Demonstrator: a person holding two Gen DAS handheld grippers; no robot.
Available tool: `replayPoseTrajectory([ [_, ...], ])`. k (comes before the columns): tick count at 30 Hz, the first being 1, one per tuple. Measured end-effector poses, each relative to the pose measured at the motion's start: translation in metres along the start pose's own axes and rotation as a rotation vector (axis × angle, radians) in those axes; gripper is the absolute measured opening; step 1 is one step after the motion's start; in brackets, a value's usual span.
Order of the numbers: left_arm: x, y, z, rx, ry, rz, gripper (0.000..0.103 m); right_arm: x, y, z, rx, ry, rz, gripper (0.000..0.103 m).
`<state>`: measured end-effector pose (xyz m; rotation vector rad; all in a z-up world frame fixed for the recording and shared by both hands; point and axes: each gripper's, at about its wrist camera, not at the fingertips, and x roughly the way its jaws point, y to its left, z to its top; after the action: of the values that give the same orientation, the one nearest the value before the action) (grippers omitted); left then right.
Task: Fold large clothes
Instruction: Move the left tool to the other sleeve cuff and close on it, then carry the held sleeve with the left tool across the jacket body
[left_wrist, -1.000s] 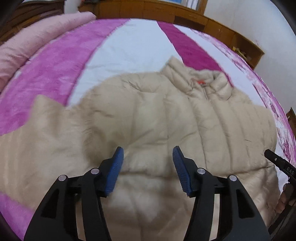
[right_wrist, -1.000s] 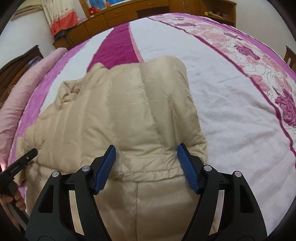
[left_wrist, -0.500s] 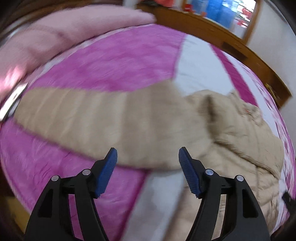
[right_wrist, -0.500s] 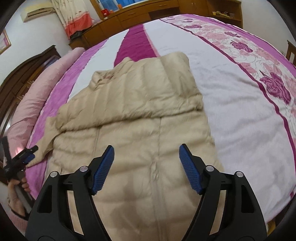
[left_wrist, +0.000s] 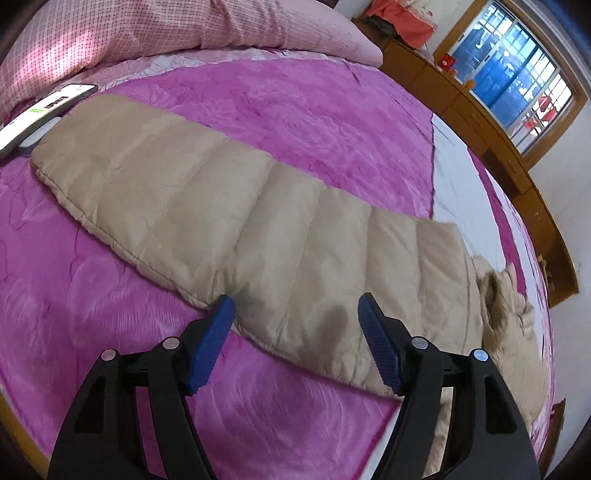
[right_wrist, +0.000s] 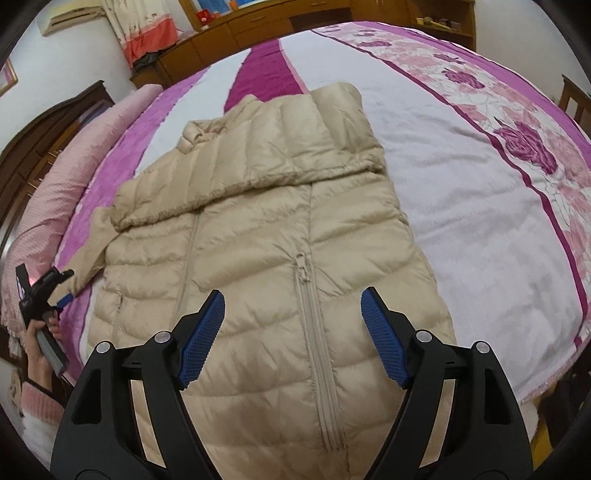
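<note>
A beige padded jacket (right_wrist: 258, 236) is laid front-up on the bed (right_wrist: 461, 206), zip towards the camera; one sleeve (right_wrist: 295, 147) is already folded across the chest, while the other sleeve (left_wrist: 229, 206) is stretched flat over the pink bedspread (left_wrist: 314, 118), its cuff end touching a phone (left_wrist: 40, 110) near the pillow (left_wrist: 147, 26).

The left tongs (left_wrist: 295, 332) are held wide open just over the near edge of that sleeve, nothing gripped; the right tongs (right_wrist: 291, 325) are likewise wide open above the lower front of the jacket, holding nothing.

The step in hand is judged to be the folding-in of the outstretched sleeve. It would be done best if the sleeve were pinched towards the cuff rather than mid-length — the padding is thick and slippery, so a shallow bite on the edge seam may slide off; the sleeve should be lifted clear of the phone, carried across the chest and laid over the first sleeve; the body could be steadied by the right tongs so that nothing is dragged askew.
</note>
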<state>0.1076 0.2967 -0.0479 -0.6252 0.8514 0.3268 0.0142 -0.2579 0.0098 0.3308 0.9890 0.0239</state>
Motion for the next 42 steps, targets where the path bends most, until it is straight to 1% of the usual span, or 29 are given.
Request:
replayPoseTrajectory([
  [4,0.012,0.004,0.007,-0.019,-0.022,-0.01,0.071,0.0,-0.001,-0.004,0.007,-0.004,-0.017,0.078],
  [5,0.012,0.005,0.007,-0.017,-0.032,-0.018,0.076,0.0,-0.001,-0.006,0.005,-0.006,-0.018,0.078],
  [7,0.016,0.004,0.006,0.002,-0.049,-0.046,0.08,0.002,0.0,-0.008,0.004,-0.002,-0.016,0.079],
  [10,0.02,0.001,0.006,0.035,-0.066,-0.037,0.08,0.005,0.0,-0.01,0.012,0.008,-0.015,0.079],
  [14,0.021,0.002,0.008,0.026,-0.078,-0.047,0.079,0.005,0.0,-0.012,0.006,0.002,-0.014,0.083],
  [15,0.021,0.001,0.009,0.026,-0.08,-0.041,0.077,0.006,-0.001,-0.013,0.007,0.003,-0.017,0.084],
  [16,0.021,0.001,0.01,0.026,-0.082,-0.019,0.068,0.007,-0.001,-0.013,0.009,0.005,-0.016,0.084],
  [17,0.021,0.002,0.011,0.025,-0.082,-0.002,0.056,0.008,-0.002,-0.013,0.012,0.008,-0.014,0.084],
  [18,0.021,0.004,0.011,0.021,-0.082,0.002,0.051,0.01,-0.004,-0.013,0.018,0.009,-0.01,0.085],
  [20,0.019,0.011,0.012,-0.006,-0.079,-0.043,0.032,0.01,-0.009,-0.012,0.044,0.003,0.008,0.088],
  [23,0.012,0.018,0.015,-0.019,-0.078,-0.095,0.015,0.011,-0.016,-0.012,0.069,0.006,0.028,0.094],
  [26,-0.003,0.011,0.015,0.027,-0.098,-0.108,0.009,0.009,-0.019,-0.011,0.077,-0.008,0.02,0.095],
  [31,-0.047,-0.012,0.014,0.123,-0.18,-0.135,0.007,0.007,-0.022,-0.011,0.086,-0.003,0.018,0.097],
  [33,-0.062,-0.022,0.013,0.15,-0.199,-0.153,0.007,0.005,-0.021,-0.009,0.072,-0.007,0.007,0.098],
  [36,-0.086,-0.04,0.011,0.2,-0.234,-0.191,0.007,0.001,-0.021,-0.009,0.066,-0.018,0.0,0.098],
  [38,-0.104,-0.054,0.01,0.224,-0.26,-0.24,0.007,-0.001,-0.021,-0.008,0.065,-0.021,-0.006,0.098],
  [40,-0.117,-0.066,0.007,0.241,-0.274,-0.278,0.007,-0.004,-0.021,-0.007,0.062,-0.029,-0.009,0.098],
  [42,-0.127,-0.079,0.005,0.257,-0.279,-0.3,0.007,-0.007,-0.022,-0.008,0.064,-0.039,-0.011,0.098],
])
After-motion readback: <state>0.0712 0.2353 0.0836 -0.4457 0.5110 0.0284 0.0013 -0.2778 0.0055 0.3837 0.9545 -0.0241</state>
